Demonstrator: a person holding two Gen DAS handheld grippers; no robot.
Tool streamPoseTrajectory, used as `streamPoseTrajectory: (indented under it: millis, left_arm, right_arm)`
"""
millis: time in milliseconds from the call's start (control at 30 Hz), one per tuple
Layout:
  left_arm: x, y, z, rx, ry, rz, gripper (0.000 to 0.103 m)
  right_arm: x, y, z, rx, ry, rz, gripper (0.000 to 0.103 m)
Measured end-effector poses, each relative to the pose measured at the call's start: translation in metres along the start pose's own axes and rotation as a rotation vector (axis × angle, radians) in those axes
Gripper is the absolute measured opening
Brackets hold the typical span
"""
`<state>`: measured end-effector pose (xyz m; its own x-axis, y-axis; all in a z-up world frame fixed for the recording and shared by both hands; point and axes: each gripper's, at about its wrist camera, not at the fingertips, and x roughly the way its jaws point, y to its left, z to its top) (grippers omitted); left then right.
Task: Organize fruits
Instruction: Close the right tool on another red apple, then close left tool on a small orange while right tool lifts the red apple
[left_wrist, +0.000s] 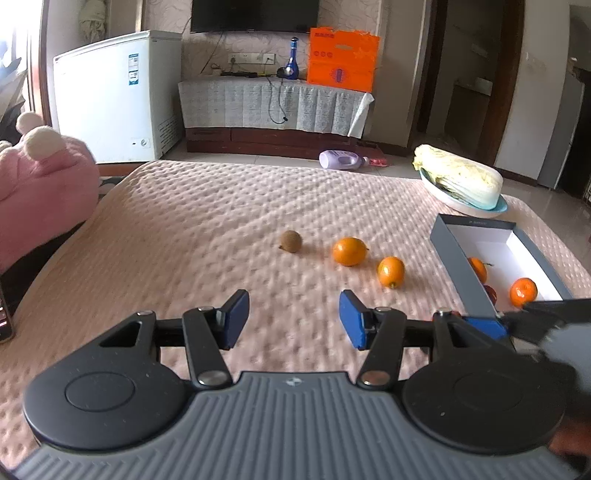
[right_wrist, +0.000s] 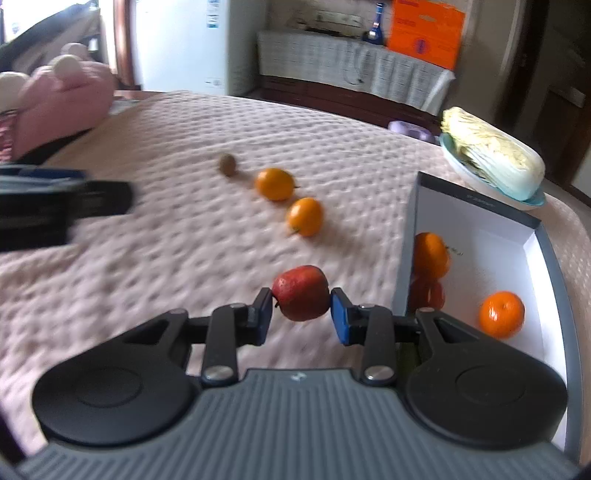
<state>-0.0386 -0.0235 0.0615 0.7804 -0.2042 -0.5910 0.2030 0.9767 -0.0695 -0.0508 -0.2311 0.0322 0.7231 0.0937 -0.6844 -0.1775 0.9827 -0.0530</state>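
Holding a small red fruit (right_wrist: 301, 293) between their blue pads, the right tongs (right_wrist: 301, 314) squeeze it from both sides, up above the pink bumpy bed cover (right_wrist: 147, 258). Just to the right of these tongs sits a grey box (right_wrist: 476, 194) with a white inside. Two oranges lie in the box: one (right_wrist: 501, 314) close to the tongs on the right, and one (right_wrist: 430, 254) farther ahead against the left wall. A dark red fruit (right_wrist: 426, 295) sits by that wall too, partly hidden. Ahead of the right tongs and a bit to the left, two more oranges (right_wrist: 304, 216) (right_wrist: 275, 184) lie on the bed cover, and past them a little brown round fruit (right_wrist: 228, 164). The left tongs (left_wrist: 293, 319) are spread wide with nothing between them, low over the bed cover. Far ahead and to the right of both tongs, a cabbage (right_wrist: 495, 155) rests on a pale plate (right_wrist: 532, 202).
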Motion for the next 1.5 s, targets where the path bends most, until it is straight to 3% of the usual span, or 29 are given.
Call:
streamPoseTrajectory:
  millis: [233, 633, 767, 1000, 1300, 1500]
  left_arm:
    - [0.016, -0.033, -0.001, 0.07, 0.001, 0.0, 0.06]
    - [0.051, -0.066, 0.007, 0.122, -0.001, 0.0, 0.06]
    - [0.061, -0.072, 0.011, 0.124, -0.008, -0.05, 0.06]
    - [0.084, -0.086, 0.014, 0.138, 0.01, -0.056, 0.06]
    - [0.112, -0.092, 0.013, 0.074, 0.057, -0.07, 0.058]
    - [0.124, -0.099, 0.011, 0.073, 0.073, -0.092, 0.049]
  right_arm:
    - [-0.049, 0.0, -0.031, 0.012, -0.036, 0.093, 0.037]
    - [-0.086, -0.024, -0.05, 0.044, -0.12, 0.083, 0.037]
    - [-0.086, -0.035, -0.051, 0.08, -0.124, 0.081, 0.037]
    - [-0.084, -0.04, -0.051, 0.098, -0.134, 0.111, 0.037]
    - [-0.085, -0.046, -0.052, 0.115, -0.136, 0.127, 0.037]
    - [-0.085, -0.051, -0.054, 0.126, -0.129, 0.108, 0.037]
